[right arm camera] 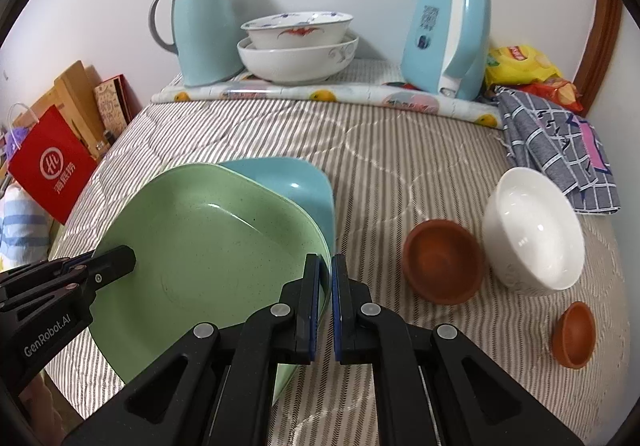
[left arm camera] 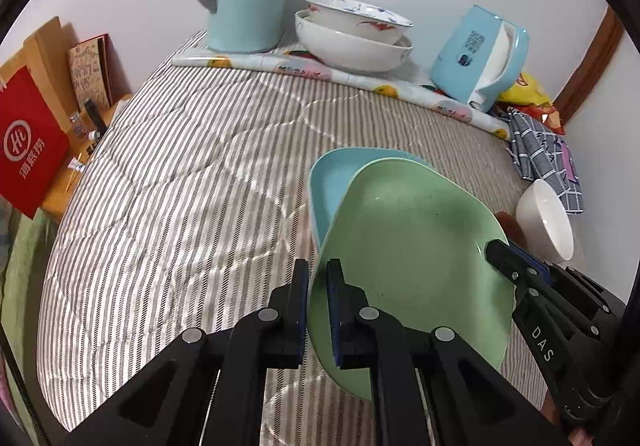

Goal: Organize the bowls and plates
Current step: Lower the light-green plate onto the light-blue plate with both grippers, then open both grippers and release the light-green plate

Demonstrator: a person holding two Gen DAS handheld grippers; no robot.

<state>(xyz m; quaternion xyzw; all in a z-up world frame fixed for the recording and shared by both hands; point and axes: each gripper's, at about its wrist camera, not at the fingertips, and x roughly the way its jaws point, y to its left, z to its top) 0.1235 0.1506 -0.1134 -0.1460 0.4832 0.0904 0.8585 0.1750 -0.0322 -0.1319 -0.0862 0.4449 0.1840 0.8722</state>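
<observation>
Striped bed quilt (right arm camera: 400, 166) underfoot, kettles and stacked white bowls (right arm camera: 296, 46) at 12 o'clock. Left gripper (left arm camera: 318, 310) pinching green plate (left arm camera: 408, 246) rim at 9 o'clock, right gripper (right arm camera: 326, 302) pinching at 3, probably for steadiness while lowering onto blue plate (right arm camera: 292, 182). Glossy, speckled, square-rounded, tilted just above the blue one.

Both the left tongs (left arm camera: 318, 310) and right tongs (left arm camera: 494, 252) pinch the green plate's (left arm camera: 412, 246) rim above the blue plate (left arm camera: 332, 182).
</observation>
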